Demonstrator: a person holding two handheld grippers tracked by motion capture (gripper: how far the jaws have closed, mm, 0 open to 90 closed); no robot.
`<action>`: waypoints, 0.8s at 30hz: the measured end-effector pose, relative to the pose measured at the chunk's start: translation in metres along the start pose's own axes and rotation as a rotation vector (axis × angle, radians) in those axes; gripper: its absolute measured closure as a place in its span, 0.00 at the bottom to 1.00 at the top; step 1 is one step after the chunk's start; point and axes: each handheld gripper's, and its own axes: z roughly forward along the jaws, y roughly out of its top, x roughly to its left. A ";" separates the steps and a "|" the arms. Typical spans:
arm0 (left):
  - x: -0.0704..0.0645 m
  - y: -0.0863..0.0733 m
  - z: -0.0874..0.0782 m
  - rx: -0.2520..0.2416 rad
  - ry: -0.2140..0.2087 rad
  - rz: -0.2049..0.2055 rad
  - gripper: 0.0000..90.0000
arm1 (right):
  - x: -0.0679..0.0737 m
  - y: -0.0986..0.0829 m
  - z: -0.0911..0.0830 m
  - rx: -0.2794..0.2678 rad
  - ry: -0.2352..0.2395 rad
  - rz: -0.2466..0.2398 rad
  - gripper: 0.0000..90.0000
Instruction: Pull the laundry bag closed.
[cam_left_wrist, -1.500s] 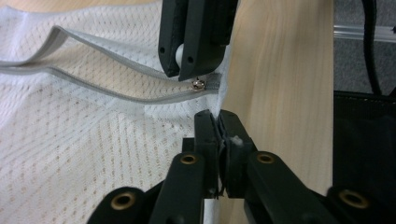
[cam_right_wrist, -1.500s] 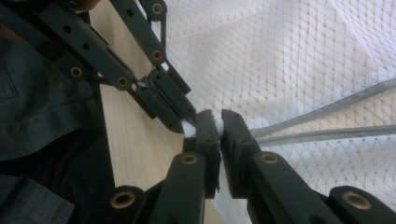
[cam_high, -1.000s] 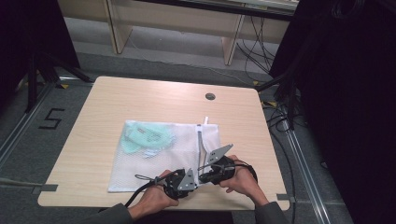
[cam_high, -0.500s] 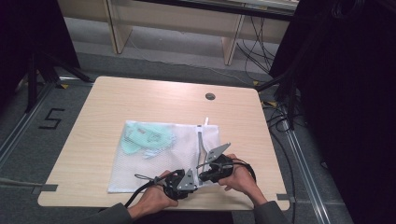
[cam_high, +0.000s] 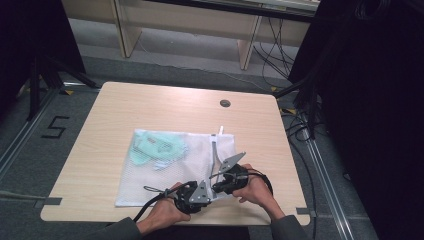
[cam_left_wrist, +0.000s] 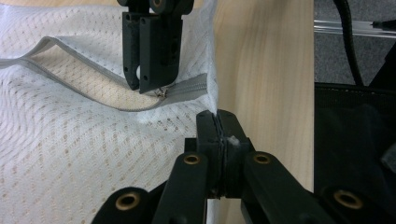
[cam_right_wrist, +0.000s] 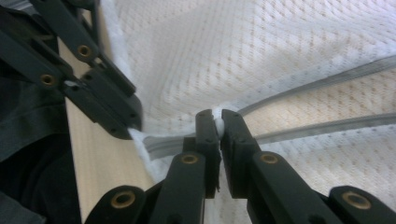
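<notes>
A pale wooden surface (cam_high: 125, 110) carries a white mesh bag (cam_high: 175, 170) lying flat near its front edge. At the bag's near right corner, the left tongs (cam_left_wrist: 218, 122) are pressed together on the mesh edge. Just beside them, the right tongs (cam_right_wrist: 215, 120) pinch the white zipper pull (cam_right_wrist: 217, 125) on the grey zipper (cam_right_wrist: 327, 80), which lies partly open.

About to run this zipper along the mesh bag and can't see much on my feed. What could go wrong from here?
1. The left gripper pinches only the mesh bag corner by the zipper end; mesh could slip out and the bag bunch.
2. The right gripper holds just the small zipper pull, which might pop free.
3. The work sits near the table edge.
</notes>
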 end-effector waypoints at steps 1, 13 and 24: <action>-0.001 0.000 0.001 -0.018 0.004 -0.022 0.99 | -0.001 0.000 0.000 -0.001 0.000 -0.004 0.96; -0.001 0.000 0.000 0.005 -0.009 0.005 0.99 | -0.001 0.000 0.002 0.042 -0.022 0.078 0.96; -0.004 0.001 0.002 -0.031 -0.011 -0.036 0.99 | -0.006 0.002 0.004 0.042 -0.033 0.044 0.96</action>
